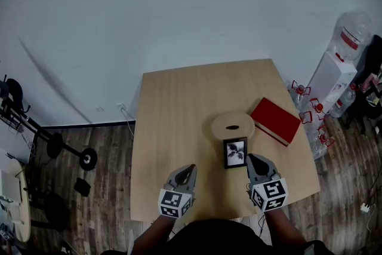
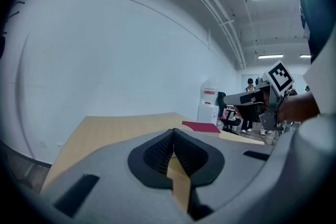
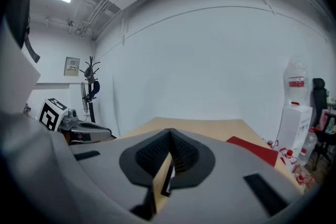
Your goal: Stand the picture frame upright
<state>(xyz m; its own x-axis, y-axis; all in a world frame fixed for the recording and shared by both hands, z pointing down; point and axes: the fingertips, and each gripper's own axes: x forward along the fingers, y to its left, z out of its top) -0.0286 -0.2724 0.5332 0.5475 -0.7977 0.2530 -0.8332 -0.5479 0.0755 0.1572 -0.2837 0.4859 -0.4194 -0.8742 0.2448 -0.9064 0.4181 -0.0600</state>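
Your right gripper (image 1: 251, 157) has its jaws pressed together on nothing, tip just beside the picture frame (image 1: 235, 153). The frame sits on the table (image 1: 173, 104) right in front of the round wooden disc (image 1: 233, 125) (red book (image 1: 275, 120) off to the right). Upright or flat? Hard to call from above. Your left gripper (image 1: 191, 168) is closed too, empty, apart from the frame.

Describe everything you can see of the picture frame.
The picture frame is small, rectangular, black-rimmed, holding a black-and-white print. It faces up on the table, seemingly lying flat, not yet upright, just before the round wooden disc. The right tool, shut, sits by its right edge; contact is unclear.
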